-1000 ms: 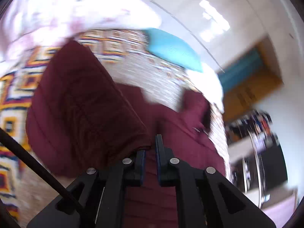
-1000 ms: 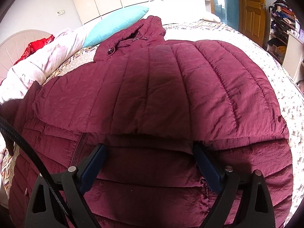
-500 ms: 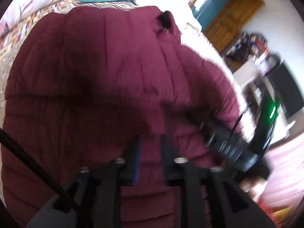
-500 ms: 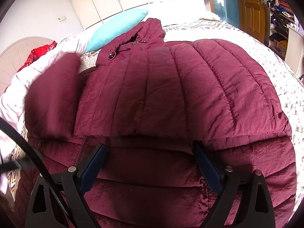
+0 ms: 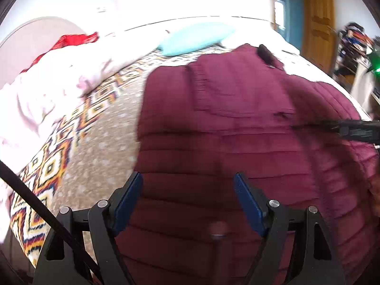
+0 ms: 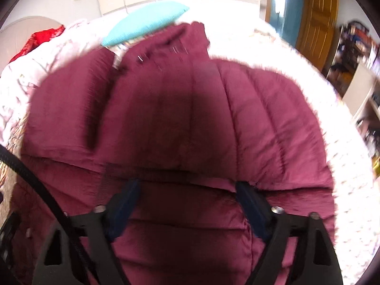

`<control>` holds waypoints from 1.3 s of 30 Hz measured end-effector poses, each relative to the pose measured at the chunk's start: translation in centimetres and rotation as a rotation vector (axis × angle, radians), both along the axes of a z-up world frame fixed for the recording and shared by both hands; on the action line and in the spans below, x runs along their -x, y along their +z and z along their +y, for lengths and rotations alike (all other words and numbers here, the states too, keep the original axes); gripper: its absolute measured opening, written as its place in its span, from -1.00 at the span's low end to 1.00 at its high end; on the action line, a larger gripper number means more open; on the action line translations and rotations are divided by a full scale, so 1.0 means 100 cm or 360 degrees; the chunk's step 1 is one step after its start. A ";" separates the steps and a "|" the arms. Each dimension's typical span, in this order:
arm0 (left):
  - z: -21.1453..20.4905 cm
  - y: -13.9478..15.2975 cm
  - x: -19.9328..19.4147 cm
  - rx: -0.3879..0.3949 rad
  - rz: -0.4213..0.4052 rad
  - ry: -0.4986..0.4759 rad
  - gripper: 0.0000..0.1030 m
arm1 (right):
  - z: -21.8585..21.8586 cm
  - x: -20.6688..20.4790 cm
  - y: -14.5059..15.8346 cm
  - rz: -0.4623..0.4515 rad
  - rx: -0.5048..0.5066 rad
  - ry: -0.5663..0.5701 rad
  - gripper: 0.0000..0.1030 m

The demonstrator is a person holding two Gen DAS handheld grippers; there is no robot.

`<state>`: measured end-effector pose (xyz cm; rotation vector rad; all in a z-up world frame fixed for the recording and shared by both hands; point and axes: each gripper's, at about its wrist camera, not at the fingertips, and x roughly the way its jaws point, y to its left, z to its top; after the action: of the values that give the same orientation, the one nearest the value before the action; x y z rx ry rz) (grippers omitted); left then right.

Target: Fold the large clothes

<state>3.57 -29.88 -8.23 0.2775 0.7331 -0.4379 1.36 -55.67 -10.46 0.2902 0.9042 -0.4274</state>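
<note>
1. Left wrist view: the left gripper (image 5: 187,182) hovers over the maroon quilted jacket (image 5: 237,128), jaws spread wide with nothing between them.
2. The jacket lies flat on the bed (image 5: 95,142), its left edge bordering the patterned bedspread; a turquoise pillow (image 5: 197,36) sits beyond the collar.
3. Right wrist view: the right gripper (image 6: 187,190) has its jaws wide apart too, gripping nothing, poised above a folded-over edge of the jacket (image 6: 180,123).
4. A sleeve (image 6: 68,111) lies folded across the jacket's left side.
</note>
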 end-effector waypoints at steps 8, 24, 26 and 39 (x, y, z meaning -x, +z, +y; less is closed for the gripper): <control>0.039 -0.040 -0.045 0.0166 0.0445 0.0241 0.71 | 0.096 -0.048 0.069 -0.0122 0.0123 0.0330 0.65; 0.052 -0.048 -0.050 0.0304 0.0541 0.0263 0.77 | 0.148 -0.171 0.030 0.0316 0.0325 0.0305 -0.56; 0.051 -0.047 -0.049 0.0294 0.0541 0.0259 0.77 | 0.123 -0.154 0.047 0.0252 0.0320 0.0225 -0.58; 0.055 -0.011 -0.020 0.0367 0.0412 0.0143 0.77 | -0.080 -0.030 0.058 0.0291 0.0282 -0.0540 -0.61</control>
<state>5.55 -24.41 -9.30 -0.0299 0.9350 -0.4731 4.32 -63.69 -4.61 0.2444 0.9909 -0.8540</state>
